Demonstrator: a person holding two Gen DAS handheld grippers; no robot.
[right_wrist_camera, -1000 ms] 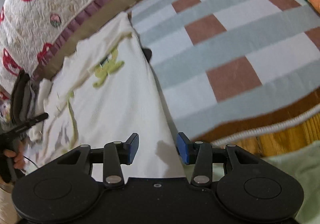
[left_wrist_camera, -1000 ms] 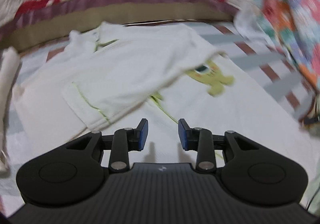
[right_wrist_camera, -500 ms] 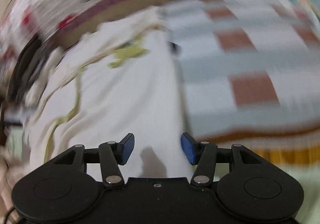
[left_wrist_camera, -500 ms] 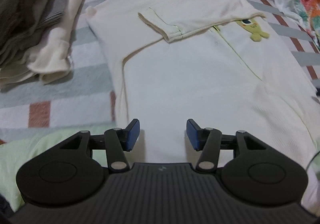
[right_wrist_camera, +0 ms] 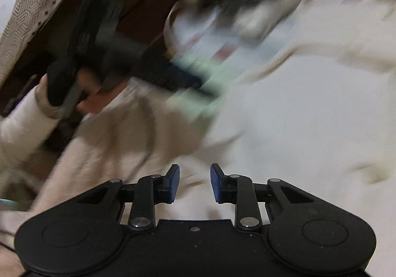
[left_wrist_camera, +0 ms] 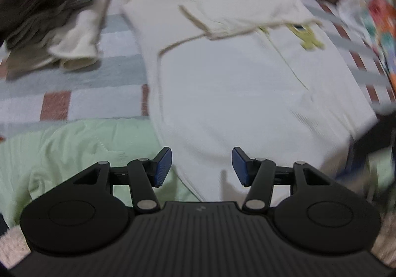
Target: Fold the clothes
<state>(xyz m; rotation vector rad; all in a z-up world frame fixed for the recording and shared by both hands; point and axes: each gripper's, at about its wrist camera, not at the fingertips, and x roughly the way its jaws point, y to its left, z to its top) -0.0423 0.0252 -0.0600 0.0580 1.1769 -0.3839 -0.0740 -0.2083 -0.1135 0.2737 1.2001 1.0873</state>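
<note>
A cream polo shirt (left_wrist_camera: pixel 242 84) with a green cartoon patch (left_wrist_camera: pixel 309 39) lies flat on the checked blanket, one sleeve (left_wrist_camera: pixel 222 17) folded across the chest. My left gripper (left_wrist_camera: pixel 201 169) is open and empty, hovering just above the shirt's bottom hem. In the blurred right wrist view my right gripper (right_wrist_camera: pixel 194 183) is open and empty over the shirt's white cloth (right_wrist_camera: pixel 309 116). The left gripper's black body (right_wrist_camera: pixel 99 54), held in a hand, shows there at the left.
A stack of folded dark and cream clothes (left_wrist_camera: pixel 49 17) sits at the left on the checked blanket (left_wrist_camera: pixel 74 84). A pale green cloth (left_wrist_camera: pixel 74 148) lies by the near edge. A colourful floral cloth (left_wrist_camera: pixel 381 17) is at the right.
The left gripper has drawn back from the shirt's middle to its bottom hem and opened wider. The right gripper has swung fast to the left across the shirt, and its jaws have narrowed a little.
</note>
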